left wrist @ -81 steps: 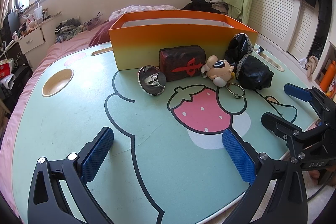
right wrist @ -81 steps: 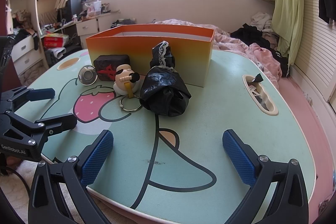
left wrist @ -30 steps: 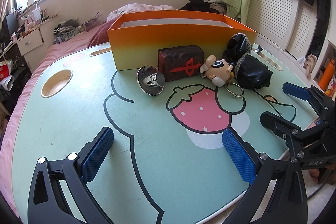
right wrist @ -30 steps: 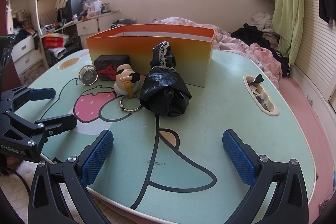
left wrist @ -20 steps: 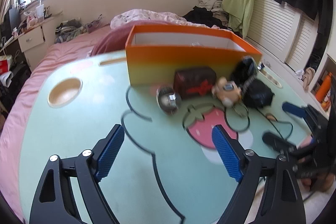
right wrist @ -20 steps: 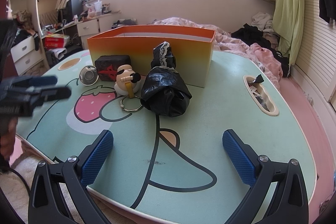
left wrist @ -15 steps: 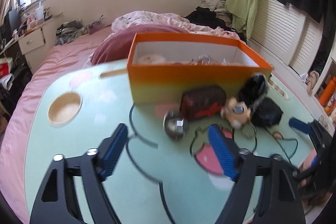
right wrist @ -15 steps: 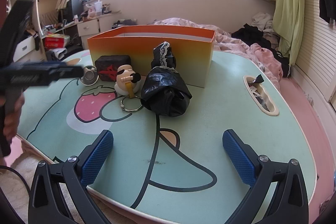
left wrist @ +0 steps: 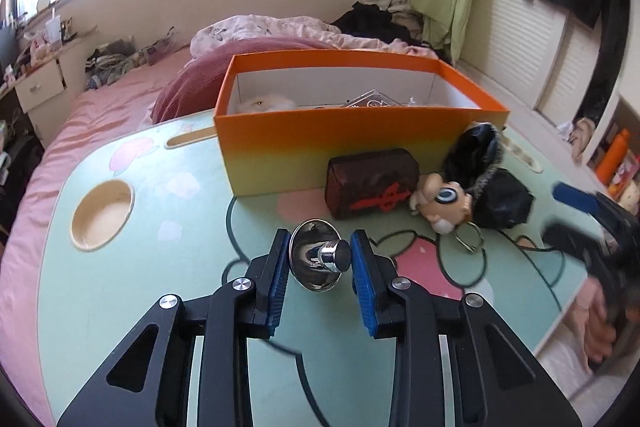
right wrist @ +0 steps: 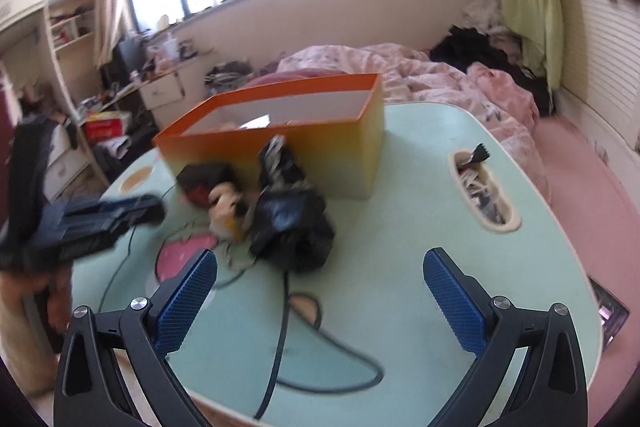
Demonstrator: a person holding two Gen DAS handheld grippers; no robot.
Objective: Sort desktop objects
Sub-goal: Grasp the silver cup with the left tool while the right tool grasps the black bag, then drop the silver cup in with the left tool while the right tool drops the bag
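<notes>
Left hand-held gripper (left wrist: 320,269) has its pads bracketing the chrome bell-shaped piece (left wrist: 318,259); whether they're actually clamped on it, can't tell. It's over the tabletop (left wrist: 160,287), in front of the orange box (left wrist: 348,139). Polished metal: probably rigid, light, slippery. Better to pinch across the flared rim than the round knob, which would likely squirt out. Right hand-held gripper (right wrist: 320,291) is wide apart, empty, near the black crumpled bag (right wrist: 292,231).

One orange cardboard box (left wrist: 352,143), one shiny chrome funnel-shaped metal piece (left wrist: 318,259), one dark red-brown pouch with red emblem (left wrist: 372,183), one beige cartoon figurine keychain (left wrist: 444,203), and two crumpled black bags (left wrist: 500,201) sit here.
</notes>
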